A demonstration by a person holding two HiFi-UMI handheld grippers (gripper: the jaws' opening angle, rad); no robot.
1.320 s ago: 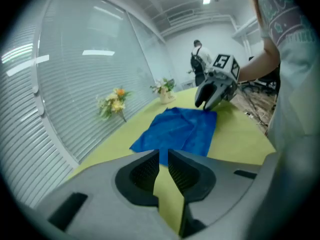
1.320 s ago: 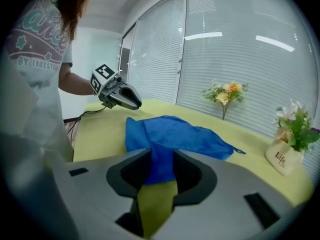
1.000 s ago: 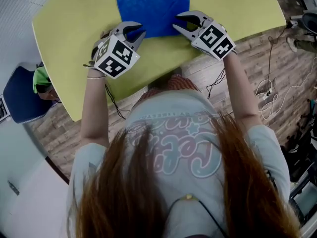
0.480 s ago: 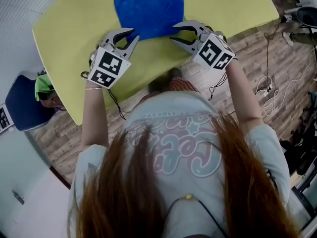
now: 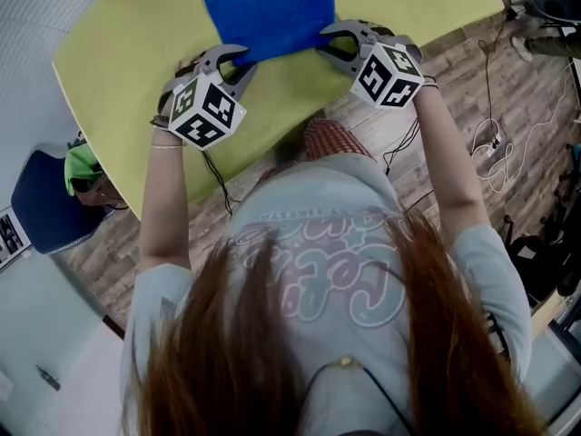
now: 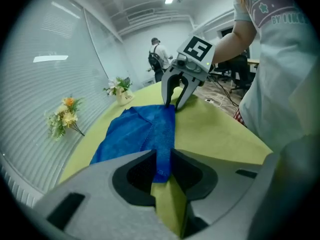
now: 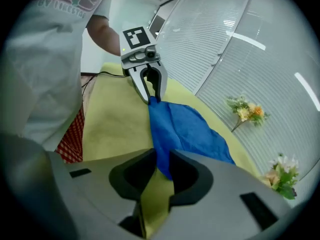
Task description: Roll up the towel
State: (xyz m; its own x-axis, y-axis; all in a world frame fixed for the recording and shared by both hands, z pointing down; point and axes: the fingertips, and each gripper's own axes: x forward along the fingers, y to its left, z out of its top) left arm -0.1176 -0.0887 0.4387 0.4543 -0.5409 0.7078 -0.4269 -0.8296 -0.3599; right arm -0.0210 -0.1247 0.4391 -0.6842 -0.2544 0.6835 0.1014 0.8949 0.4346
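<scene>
A blue towel [image 5: 268, 5] lies on the yellow-green table [image 5: 118, 71], its near edge folded into a narrow band [image 6: 162, 129]. My left gripper [image 5: 231, 62] is at the band's left end. Its jaws have just been opening, and the band [image 6: 161, 166] sits between them, touching both pads. My right gripper [image 5: 329, 45] is at the right end. Its jaws have just been closing, and the towel [image 7: 161, 161] is pinched between them. Each gripper shows in the other's view: the right gripper [image 6: 174, 103] and the left gripper [image 7: 152, 98] both stand on the towel's edge.
The table's near edge runs just below both grippers, with wooden floor and cables [image 5: 490, 153] beyond. A blue chair [image 5: 41, 203] stands at the left. Flower bunches [image 6: 67, 116] and a small vase [image 6: 120, 91] sit by the blinds. A person [image 6: 157, 59] stands far off.
Both grippers have drawn back a little and then returned to the towel's near edge. Their marker cubes have rolled. The towel's near edge now sits between both pairs of jaws.
</scene>
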